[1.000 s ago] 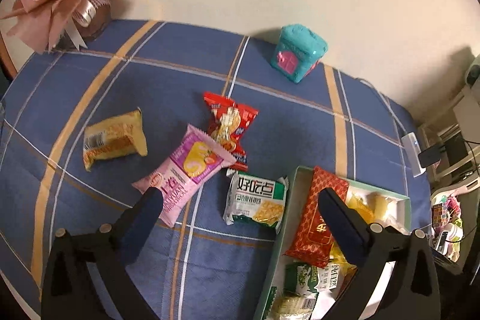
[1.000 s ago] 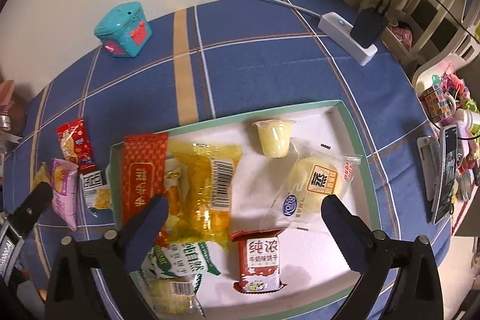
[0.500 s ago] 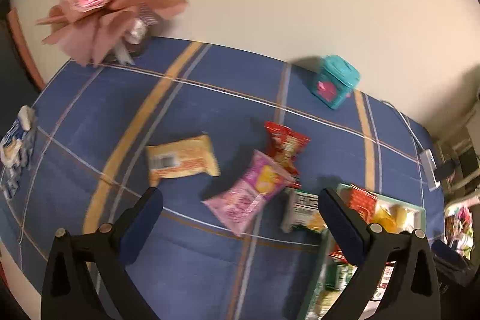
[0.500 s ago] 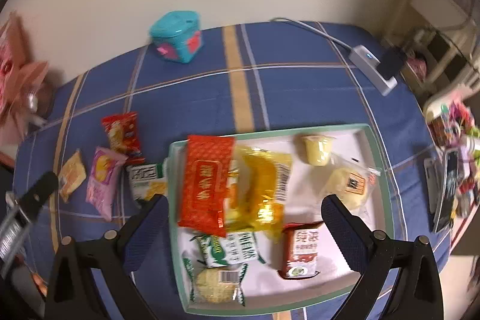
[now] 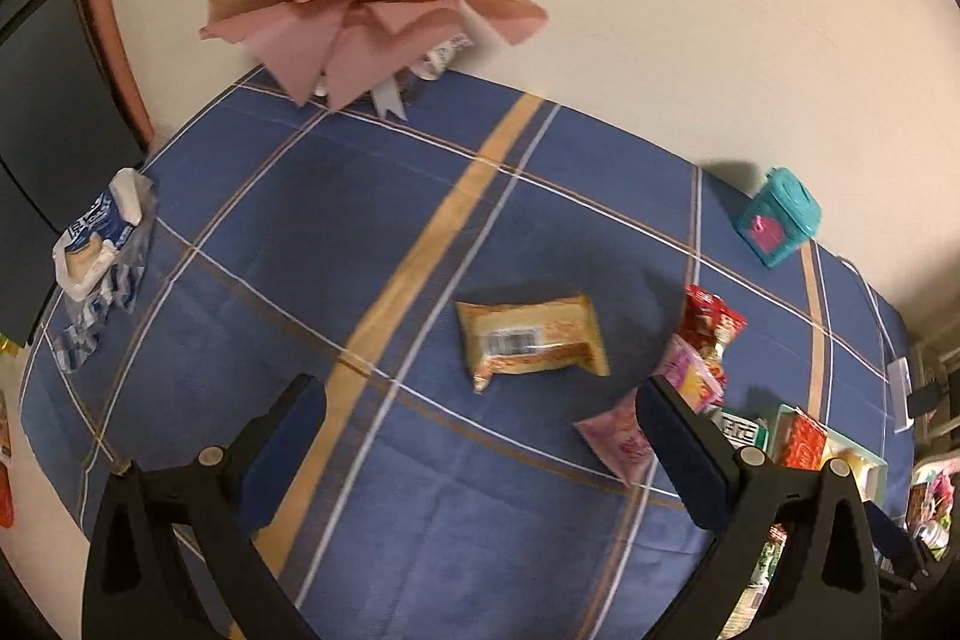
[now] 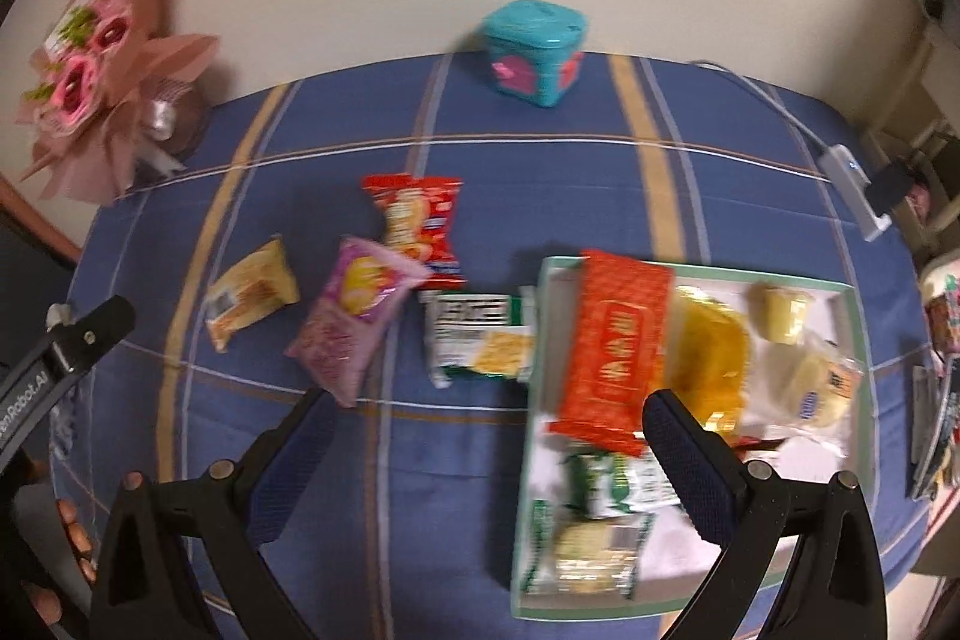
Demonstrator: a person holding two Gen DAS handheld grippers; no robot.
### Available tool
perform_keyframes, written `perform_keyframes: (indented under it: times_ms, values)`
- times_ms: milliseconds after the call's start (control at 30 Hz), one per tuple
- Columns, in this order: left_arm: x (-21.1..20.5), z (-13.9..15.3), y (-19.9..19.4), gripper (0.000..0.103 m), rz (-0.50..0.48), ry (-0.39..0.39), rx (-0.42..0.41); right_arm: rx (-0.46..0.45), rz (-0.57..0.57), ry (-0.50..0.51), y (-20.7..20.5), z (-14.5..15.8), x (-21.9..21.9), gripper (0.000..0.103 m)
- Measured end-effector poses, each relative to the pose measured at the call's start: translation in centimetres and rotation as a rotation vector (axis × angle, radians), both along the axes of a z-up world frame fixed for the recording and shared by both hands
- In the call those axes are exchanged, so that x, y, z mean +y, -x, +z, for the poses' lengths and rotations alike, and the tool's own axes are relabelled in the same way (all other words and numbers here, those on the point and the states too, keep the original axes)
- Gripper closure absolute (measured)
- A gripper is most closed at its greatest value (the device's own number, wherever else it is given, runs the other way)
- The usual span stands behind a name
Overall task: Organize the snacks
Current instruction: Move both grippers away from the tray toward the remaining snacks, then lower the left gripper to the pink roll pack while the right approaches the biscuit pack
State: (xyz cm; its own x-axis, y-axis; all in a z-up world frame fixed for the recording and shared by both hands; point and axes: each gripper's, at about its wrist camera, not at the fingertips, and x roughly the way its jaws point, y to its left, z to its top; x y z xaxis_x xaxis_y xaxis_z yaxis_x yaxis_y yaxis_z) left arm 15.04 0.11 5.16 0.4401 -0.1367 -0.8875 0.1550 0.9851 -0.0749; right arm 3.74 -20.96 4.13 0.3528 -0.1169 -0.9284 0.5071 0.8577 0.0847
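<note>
Four packets are left on the blue plaid cloth [image 6: 540, 112]: yellow cake packet [image 6: 251, 297], pink pouch [image 6: 354, 319], red crisp bag [image 6: 417, 226], green-white cracker pack [image 6: 477, 337]. The shallow green-rimmed tray [image 6: 543, 280] at right is judged over half filled. Left gripper [image 5: 480, 451] and right gripper [image 6: 486, 454] are held apart, empty.

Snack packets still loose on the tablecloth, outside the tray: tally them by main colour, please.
Yellow: 1, the yellow packet
Pink: 1, the pink packet
Red: 1, the red packet
Green and white: 1, the cracker packet
Total: 4
</note>
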Motion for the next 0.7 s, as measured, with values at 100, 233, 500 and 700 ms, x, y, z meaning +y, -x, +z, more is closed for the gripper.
perform_keyframes:
  times_ms: [100,233,500,700]
  values:
    - [1.2,0.1,-0.3,0.000,0.018,0.002,-0.007,-0.020,0.035,-0.027,-0.8,-0.2,1.5,0.000]
    - [2.6,-0.2,-0.9,0.000,0.044,0.020,-0.006,-0.035,0.059,-0.050,-1.7,-0.5,2.3,0.000]
    - [3.1,-1.6,-1.8,0.000,0.049,0.052,0.012,-0.026,0.037,-0.074,-2.3,-1.7,1.3,0.000]
    - [1.2,-2.8,-1.9,0.000,-0.014,0.071,0.024,-0.020,0.021,-0.065,-2.8,-2.5,0.3,0.000]
